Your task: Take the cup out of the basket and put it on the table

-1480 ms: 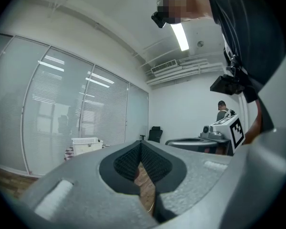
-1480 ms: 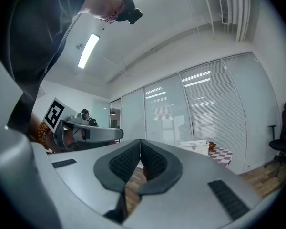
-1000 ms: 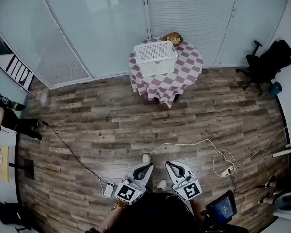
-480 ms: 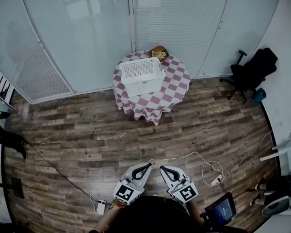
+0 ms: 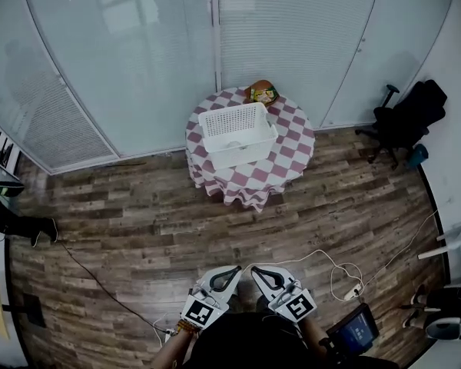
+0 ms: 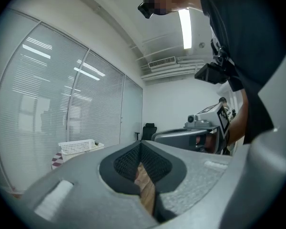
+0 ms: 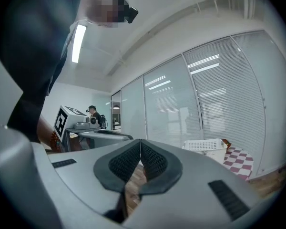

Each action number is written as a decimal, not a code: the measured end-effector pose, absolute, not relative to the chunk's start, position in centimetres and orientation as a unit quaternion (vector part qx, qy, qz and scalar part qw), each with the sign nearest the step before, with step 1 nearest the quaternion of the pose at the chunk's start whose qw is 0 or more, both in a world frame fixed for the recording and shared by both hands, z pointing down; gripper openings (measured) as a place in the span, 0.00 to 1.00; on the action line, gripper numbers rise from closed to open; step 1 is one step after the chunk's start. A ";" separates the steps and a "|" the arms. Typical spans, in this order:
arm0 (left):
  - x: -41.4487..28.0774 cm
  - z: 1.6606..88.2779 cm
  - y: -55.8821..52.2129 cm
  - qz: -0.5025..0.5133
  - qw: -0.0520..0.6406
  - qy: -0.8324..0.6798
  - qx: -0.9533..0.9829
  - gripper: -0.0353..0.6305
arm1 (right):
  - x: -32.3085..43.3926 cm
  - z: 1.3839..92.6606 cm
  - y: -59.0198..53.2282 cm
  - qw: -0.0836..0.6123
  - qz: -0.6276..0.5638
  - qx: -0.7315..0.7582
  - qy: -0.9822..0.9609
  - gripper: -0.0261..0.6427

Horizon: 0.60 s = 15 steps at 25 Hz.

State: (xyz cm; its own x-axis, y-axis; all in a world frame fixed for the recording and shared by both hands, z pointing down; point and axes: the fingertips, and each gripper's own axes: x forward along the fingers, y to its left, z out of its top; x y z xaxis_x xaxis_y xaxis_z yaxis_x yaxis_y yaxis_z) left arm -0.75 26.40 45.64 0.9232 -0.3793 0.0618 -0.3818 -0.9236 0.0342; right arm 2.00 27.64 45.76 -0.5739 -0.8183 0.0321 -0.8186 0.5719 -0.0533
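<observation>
Left gripper (image 5: pixel 235 269): hovering near, over the floor (image 5: pixel 138 206), pointing toward the far table (image 5: pixel 284 164); jaws meeting at the tips, gripping nothing.
Right gripper (image 5: pixel 254 270): hovering just right of it, pointing the same way; jaws pressing together, holding nothing.
Basket (image 5: pixel 242 154): sitting on the table, far centre, well apart from both grippers.
Cup: possibly lying inside the basket; too small to tell.
Packet (image 5: pixel 262 93): lying at the table's far edge, just behind the basket.
Chair (image 5: pixel 406 121): standing far right, by the wall.

Bright, even; ceiling strip (image 6: pixel 185 27) glares; fisheye warp w/ dark corners.
</observation>
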 end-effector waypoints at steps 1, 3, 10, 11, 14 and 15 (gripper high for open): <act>-0.8 45.9 25.5 0.033 0.017 -0.193 0.980 0.06 | 1.9 45.7 26.8 0.000 0.029 0.463 -0.886 0.06; -0.8 46.2 24.2 0.037 0.016 -0.195 0.980 0.06 | 2.1 45.5 25.8 -0.006 0.030 0.464 -0.885 0.06; 1.8 47.1 19.1 0.057 0.021 -0.217 0.974 0.06 | 5.3 46.5 20.4 -0.027 0.056 0.463 -0.884 0.06; 2.5 47.1 18.3 0.055 0.023 -0.223 0.973 0.06 | 5.9 46.7 19.5 -0.029 0.058 0.459 -0.886 0.06; 4.5 47.0 15.7 0.053 0.031 -0.242 0.968 0.06 | 7.7 46.8 16.5 -0.034 0.054 0.442 -0.895 0.06; 5.2 46.9 14.9 0.056 0.033 -0.247 0.967 0.06 | 8.5 46.7 15.4 -0.038 0.054 0.438 -0.897 0.06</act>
State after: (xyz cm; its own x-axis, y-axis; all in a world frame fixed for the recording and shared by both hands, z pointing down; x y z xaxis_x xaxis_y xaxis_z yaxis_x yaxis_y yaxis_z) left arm 5.24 14.90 46.91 0.8721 -0.4734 0.1236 -0.4807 -0.8761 0.0362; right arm 8.45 15.43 46.69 -0.6135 -0.7894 -0.0219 -0.7811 0.6107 -0.1300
